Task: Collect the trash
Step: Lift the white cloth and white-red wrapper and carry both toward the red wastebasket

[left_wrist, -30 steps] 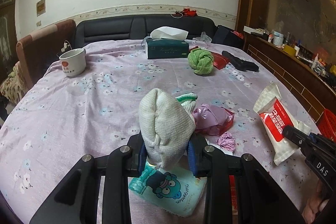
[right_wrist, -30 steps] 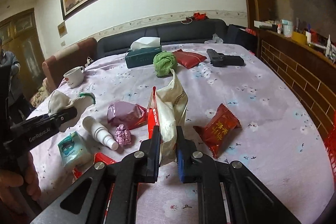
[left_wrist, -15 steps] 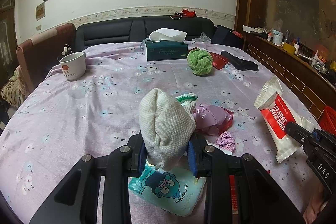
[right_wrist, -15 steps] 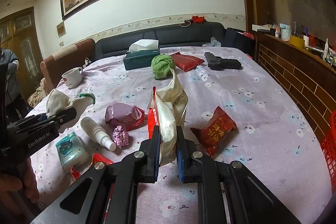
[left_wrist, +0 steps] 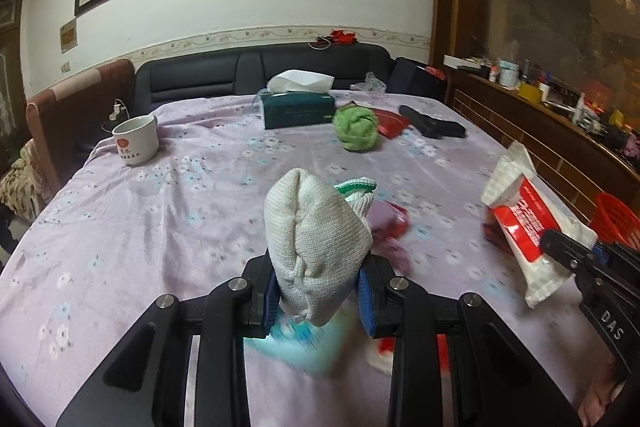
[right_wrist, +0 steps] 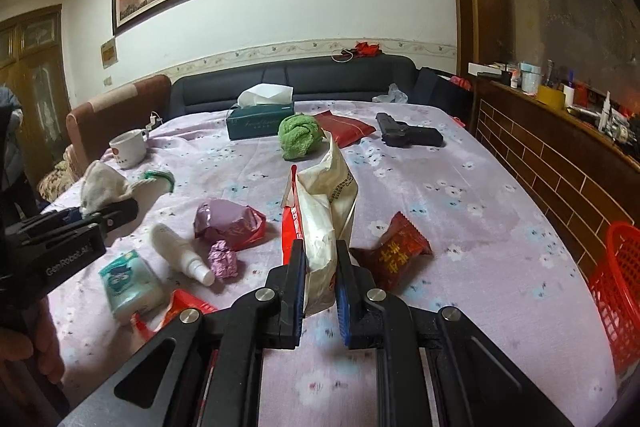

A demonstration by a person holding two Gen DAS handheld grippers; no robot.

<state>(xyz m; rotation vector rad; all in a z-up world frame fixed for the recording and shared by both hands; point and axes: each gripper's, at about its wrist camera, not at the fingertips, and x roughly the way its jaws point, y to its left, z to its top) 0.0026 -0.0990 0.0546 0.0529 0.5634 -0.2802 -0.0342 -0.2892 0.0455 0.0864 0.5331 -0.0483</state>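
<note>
My left gripper (left_wrist: 319, 291) is shut on a white knitted glove (left_wrist: 314, 243) with a green cuff and holds it above the purple flowered tablecloth. It also shows in the right wrist view (right_wrist: 105, 183). My right gripper (right_wrist: 320, 279) is shut on a white and red snack bag (right_wrist: 326, 223), which shows at the right of the left wrist view (left_wrist: 528, 223). On the cloth lie a purple wrapper (right_wrist: 230, 221), a crumpled purple foil ball (right_wrist: 224, 259), a white spray bottle (right_wrist: 180, 253), a tissue pack (right_wrist: 128, 283) and a dark red snack packet (right_wrist: 398, 251).
A red basket (right_wrist: 620, 291) stands off the table's right edge. Farther back are a white mug (left_wrist: 136, 141), a green tissue box (left_wrist: 298, 109), a green cloth ball (left_wrist: 356, 129), a red pouch (right_wrist: 344, 127) and a black toy pistol (right_wrist: 410, 135). A sofa lies behind.
Both grippers have risen a little and shifted with their loads still held. The items under the left gripper now look blurred.
</note>
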